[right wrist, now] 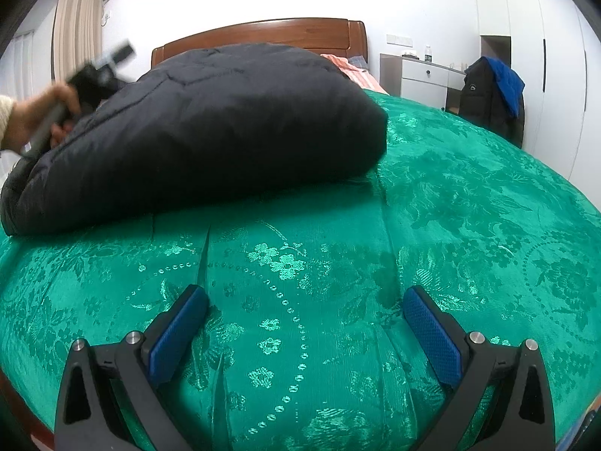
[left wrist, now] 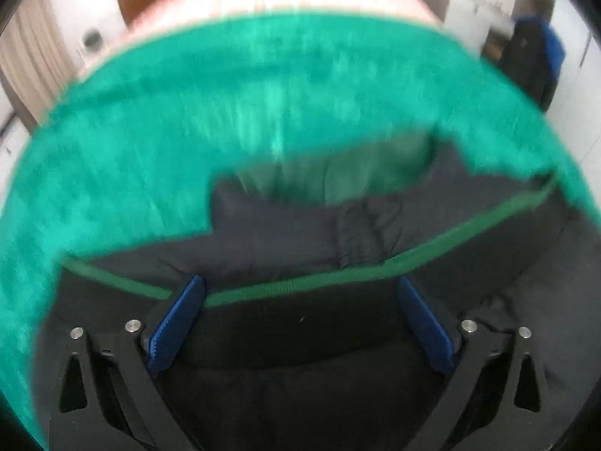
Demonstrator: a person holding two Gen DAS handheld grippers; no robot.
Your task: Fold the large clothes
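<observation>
I see the bulky black quilted jacket (right wrist: 195, 131) lying ahead and left of my right gripper (right wrist: 304, 323), whose fingers are spread over bare green brocade bedspread (right wrist: 469, 206). My left gripper (left wrist: 300, 312), fingers also spread and empty, sits right over the jacket's green-trimmed edge (left wrist: 300, 285), so it is nearer.

Left gripper (left wrist: 300, 315) spread wide — over black jacket (left wrist: 300, 233), green bedspread (left wrist: 150, 112) blurred

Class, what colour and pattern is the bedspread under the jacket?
Green bedspread with a woven floral pattern; clearest in the right wrist view.
</observation>
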